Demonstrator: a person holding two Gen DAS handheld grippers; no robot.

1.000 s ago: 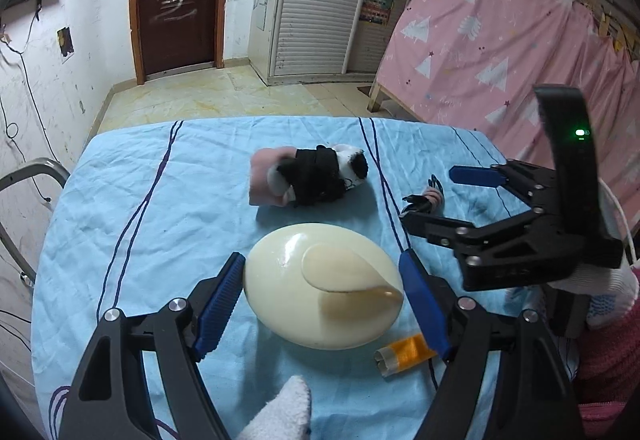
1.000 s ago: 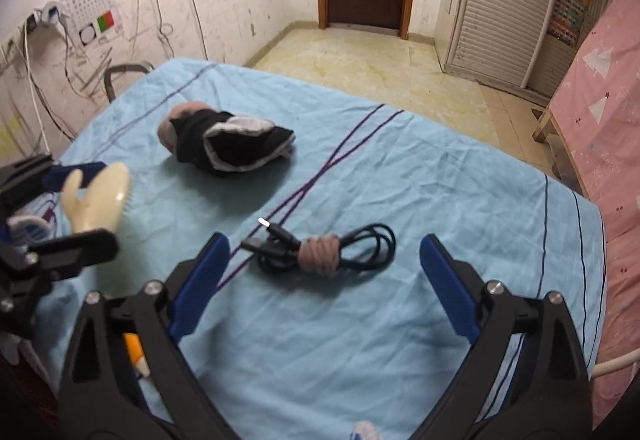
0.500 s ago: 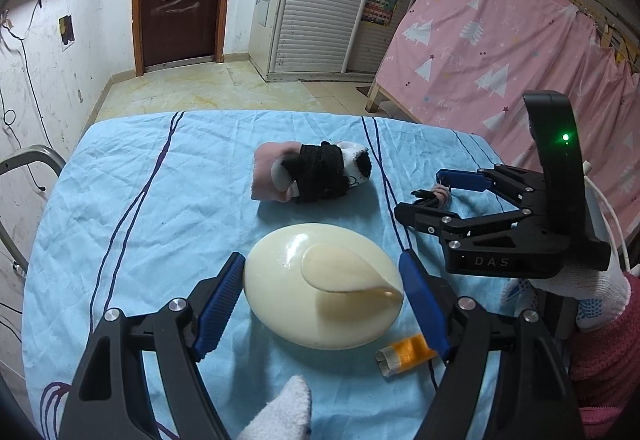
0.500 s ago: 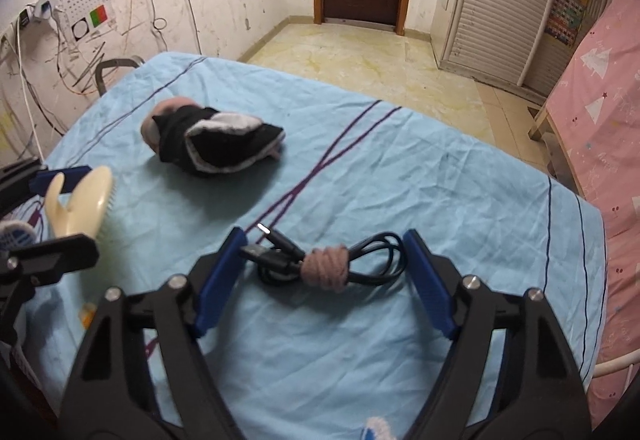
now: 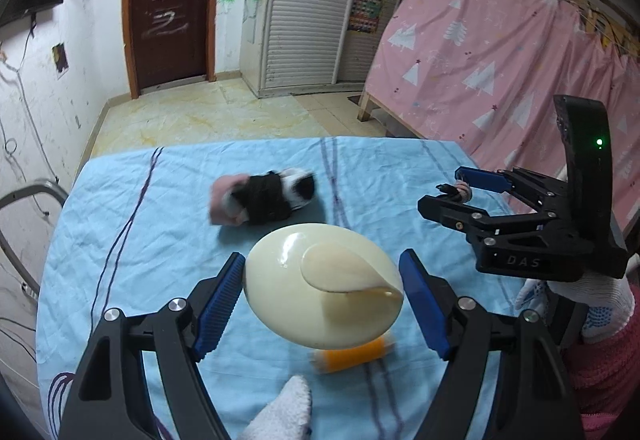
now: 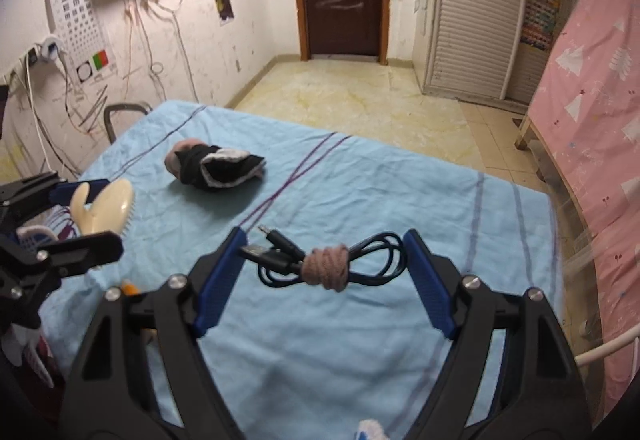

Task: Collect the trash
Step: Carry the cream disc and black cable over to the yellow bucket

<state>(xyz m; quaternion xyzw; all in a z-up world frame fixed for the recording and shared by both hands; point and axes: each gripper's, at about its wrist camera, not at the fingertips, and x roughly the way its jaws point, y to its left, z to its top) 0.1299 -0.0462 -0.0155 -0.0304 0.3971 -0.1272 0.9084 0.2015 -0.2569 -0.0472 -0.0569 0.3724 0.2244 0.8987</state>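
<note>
My left gripper (image 5: 322, 268) is shut on a cream oval hairbrush (image 5: 320, 284), held a little above the blue sheet (image 5: 160, 240). My right gripper (image 6: 325, 240) is shut on a coiled black cable (image 6: 372, 260) tied with a pinkish band (image 6: 326, 268); the coil spans from pad to pad, off the sheet. In the left wrist view the right gripper (image 5: 460, 185) shows at the right with the cable (image 5: 456, 191) in it. The right wrist view has the left gripper (image 6: 88, 207) and brush (image 6: 106, 207) at its left edge.
A black, white and pink cloth bundle (image 5: 264, 197) (image 6: 216, 167) lies mid-sheet. An orange tube (image 5: 352, 354) lies under the brush. A pink curtain (image 5: 500, 59) stands along the right side and a metal chair frame (image 6: 124, 109) at the left edge.
The right gripper's jaws came in onto the cable coil and it now hangs off the sheet. Both grippers rose and drew back a little; the brush stayed in the left gripper.
</note>
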